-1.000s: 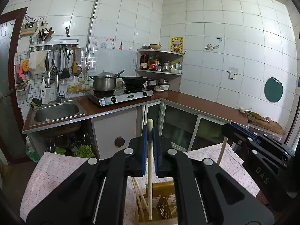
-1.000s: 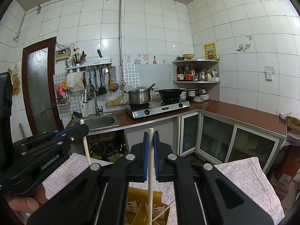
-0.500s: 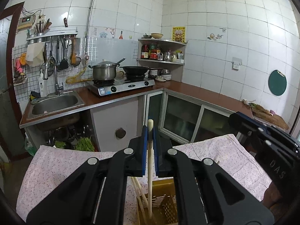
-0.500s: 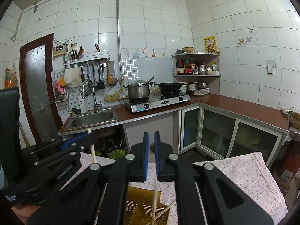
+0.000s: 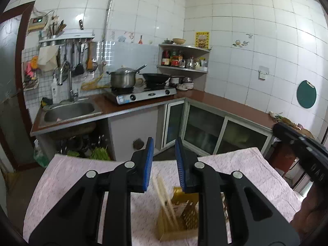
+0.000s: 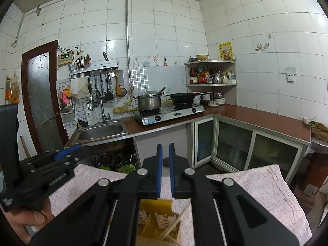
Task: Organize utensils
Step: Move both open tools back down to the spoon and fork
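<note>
My left gripper hangs over a yellow slotted utensil holder; its jaws are opening and nothing is between the blue pads. Pale wooden chopsticks show as a blur just below, dropping into the holder. My right gripper is shut and empty, with only a thin slit between its pads. It is above the same yellow holder, where a chopstick leans. Each gripper shows at the edge of the other's view: the right gripper and the left gripper.
The holder stands on a table under a pink flowered cloth. Beyond it runs an L-shaped brown counter with a sink, a two-burner stove with a pot and a wok, and glass-door cabinets. A hand holds the left gripper.
The left gripper opened and its upright chopstick slipped down toward the holder. The right gripper's chopstick left its pads earlier and now leans in the holder. Both grippers sank slightly.
</note>
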Demonstrator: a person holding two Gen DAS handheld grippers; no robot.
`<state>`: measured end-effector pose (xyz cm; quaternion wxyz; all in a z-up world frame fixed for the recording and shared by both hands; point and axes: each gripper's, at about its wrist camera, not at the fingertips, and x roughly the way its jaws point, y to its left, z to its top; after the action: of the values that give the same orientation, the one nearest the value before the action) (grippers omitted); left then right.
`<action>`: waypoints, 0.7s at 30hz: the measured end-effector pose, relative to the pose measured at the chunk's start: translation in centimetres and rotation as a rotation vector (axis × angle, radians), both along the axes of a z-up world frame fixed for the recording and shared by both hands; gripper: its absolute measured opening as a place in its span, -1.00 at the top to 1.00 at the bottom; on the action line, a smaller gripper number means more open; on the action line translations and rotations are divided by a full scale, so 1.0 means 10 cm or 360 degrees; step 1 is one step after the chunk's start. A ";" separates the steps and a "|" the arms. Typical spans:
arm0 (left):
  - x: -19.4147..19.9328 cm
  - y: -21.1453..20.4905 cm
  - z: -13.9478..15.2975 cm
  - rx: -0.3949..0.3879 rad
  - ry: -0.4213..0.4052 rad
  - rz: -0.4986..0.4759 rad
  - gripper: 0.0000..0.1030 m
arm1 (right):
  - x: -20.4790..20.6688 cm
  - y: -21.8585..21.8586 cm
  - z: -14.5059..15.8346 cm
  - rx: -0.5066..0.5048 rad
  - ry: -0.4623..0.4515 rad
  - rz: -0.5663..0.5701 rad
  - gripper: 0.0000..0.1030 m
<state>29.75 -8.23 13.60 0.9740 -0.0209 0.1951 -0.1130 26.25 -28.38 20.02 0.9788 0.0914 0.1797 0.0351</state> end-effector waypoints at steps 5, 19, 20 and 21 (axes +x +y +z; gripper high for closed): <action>-0.29 0.29 -0.22 0.0010 0.0103 0.0065 0.58 | -0.37 -0.10 -0.18 0.0005 0.0099 -0.0022 0.86; -1.16 0.99 -1.65 0.0052 0.0530 0.0207 0.57 | -1.20 0.15 -1.63 0.0017 0.0630 0.0010 0.85; -1.22 1.06 -1.75 0.0054 0.0561 0.0215 0.57 | -1.25 0.20 -1.68 0.0009 0.0651 0.0013 0.85; -1.25 1.10 -1.81 0.0063 0.0577 0.0217 0.57 | -1.30 0.27 -1.75 0.0007 0.0675 0.0028 0.85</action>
<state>17.28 2.78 -4.50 0.9286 -0.0350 0.3675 -0.0372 13.24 -25.69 2.54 0.9185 0.0973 0.3824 0.0241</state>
